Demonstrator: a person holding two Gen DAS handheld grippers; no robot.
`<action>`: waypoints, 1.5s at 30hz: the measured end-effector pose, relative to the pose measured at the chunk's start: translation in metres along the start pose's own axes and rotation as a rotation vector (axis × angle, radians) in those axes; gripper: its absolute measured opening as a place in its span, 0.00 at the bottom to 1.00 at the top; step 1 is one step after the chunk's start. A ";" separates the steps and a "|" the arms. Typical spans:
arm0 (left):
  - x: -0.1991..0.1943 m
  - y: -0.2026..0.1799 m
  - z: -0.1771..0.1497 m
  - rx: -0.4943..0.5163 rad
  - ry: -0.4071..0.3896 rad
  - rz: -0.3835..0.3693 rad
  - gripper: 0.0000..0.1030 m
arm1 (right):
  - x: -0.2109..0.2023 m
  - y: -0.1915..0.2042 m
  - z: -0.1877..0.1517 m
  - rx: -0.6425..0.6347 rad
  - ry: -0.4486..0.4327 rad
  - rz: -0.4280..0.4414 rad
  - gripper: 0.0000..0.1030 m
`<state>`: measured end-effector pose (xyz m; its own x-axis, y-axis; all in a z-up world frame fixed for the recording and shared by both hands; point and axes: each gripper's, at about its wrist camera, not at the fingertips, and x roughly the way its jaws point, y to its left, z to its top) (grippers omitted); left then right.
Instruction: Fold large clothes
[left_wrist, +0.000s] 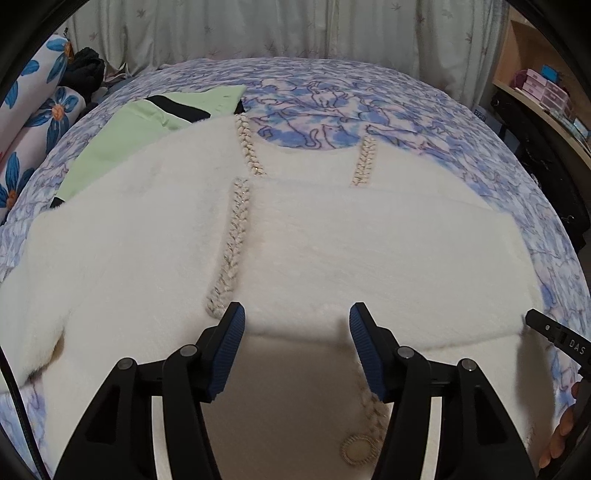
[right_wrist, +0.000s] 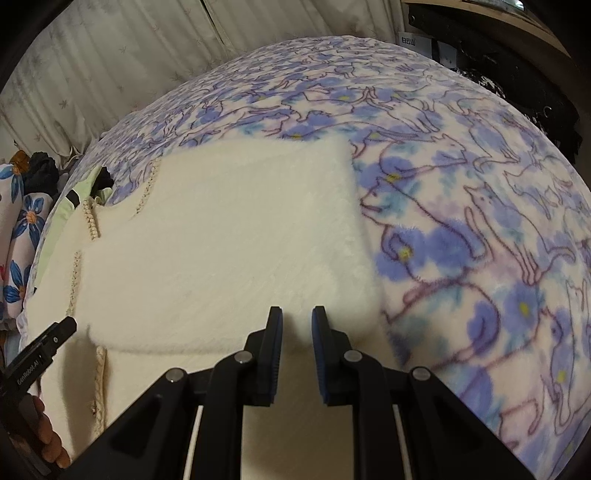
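A white fluffy cardigan (left_wrist: 332, 240) with braided trim lies flat on the bed, one flap folded across its body. A round button (left_wrist: 360, 448) shows near its lower edge. My left gripper (left_wrist: 295, 321) hovers open over the flap's near edge, with nothing between its blue pads. In the right wrist view my right gripper (right_wrist: 297, 321) stands nearly closed at the flap's near right corner, with the thick white cardigan (right_wrist: 229, 240) in the narrow gap. One right finger (left_wrist: 546, 328) meets the flap's edge in the left wrist view. A left finger (right_wrist: 55, 339) shows at the far left of the right wrist view.
The bed is covered by a blue and purple cat-print blanket (right_wrist: 461, 221). A pale green garment (left_wrist: 122, 136) with black trim lies beyond the cardigan at left. Flowered pillows (left_wrist: 40, 103) line the left side, curtains (left_wrist: 258, 26) hang behind, and a shelf (left_wrist: 546, 92) stands at right.
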<state>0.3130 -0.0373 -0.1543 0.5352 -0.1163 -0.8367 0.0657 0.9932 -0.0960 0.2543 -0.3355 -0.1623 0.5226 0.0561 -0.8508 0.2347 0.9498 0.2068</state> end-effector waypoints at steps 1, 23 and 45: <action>-0.002 -0.001 -0.002 -0.001 0.001 -0.001 0.56 | -0.002 0.001 -0.002 0.004 0.005 0.005 0.15; -0.099 0.022 -0.090 0.010 0.040 0.004 0.56 | -0.075 0.056 -0.110 -0.022 0.033 0.100 0.16; -0.177 0.174 -0.149 -0.166 0.006 0.087 0.57 | -0.110 0.190 -0.172 -0.258 0.041 0.160 0.16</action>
<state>0.1042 0.1569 -0.1036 0.5274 -0.0302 -0.8491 -0.1208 0.9866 -0.1101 0.1003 -0.1081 -0.1130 0.5017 0.2185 -0.8370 -0.0668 0.9745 0.2143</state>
